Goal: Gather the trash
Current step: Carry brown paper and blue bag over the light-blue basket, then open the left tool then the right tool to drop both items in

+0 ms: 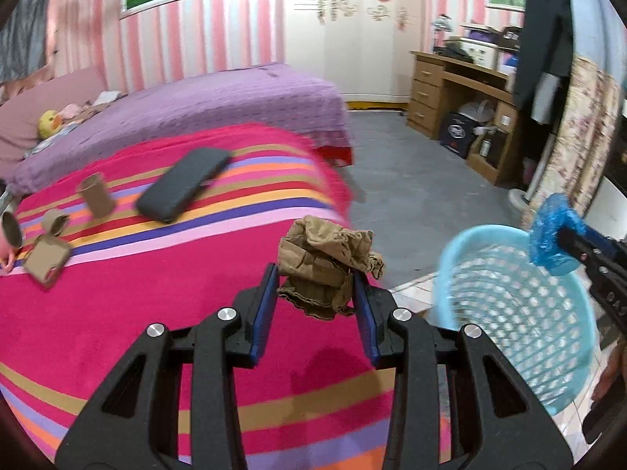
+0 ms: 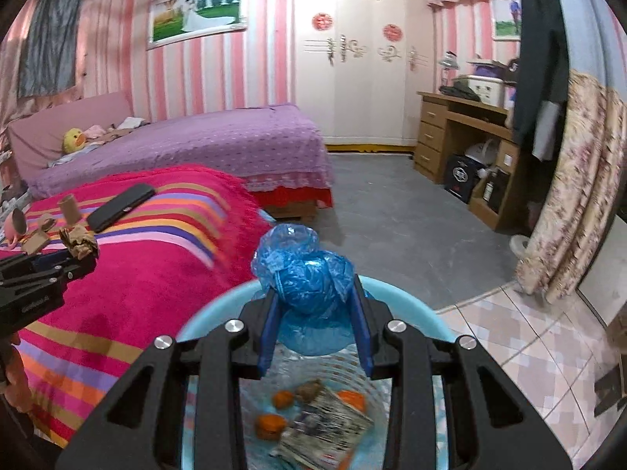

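You had one brown paper wad (image 1: 327, 258) and one blue plastic bag (image 2: 303, 278) clamped in separate jaws, over one basket (image 2: 203, 323) holding orange peels (image 2: 270, 425) and a wrapper (image 2: 321, 423).

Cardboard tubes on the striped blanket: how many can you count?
3. One upright tube beside the dark case, one short tube further left, one tube at the frame's left edge; more may lie outside view.

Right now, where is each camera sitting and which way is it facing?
Left wrist: rides the left gripper, over the striped blanket, facing the desk; its fingers pinch crumpled brown paper.
Right wrist: rides the right gripper, looking down into the blue basket, facing the wardrobe; its fingers clamp a blue plastic bag.
Shared: each shows the other gripper, the basket, the purple bed.
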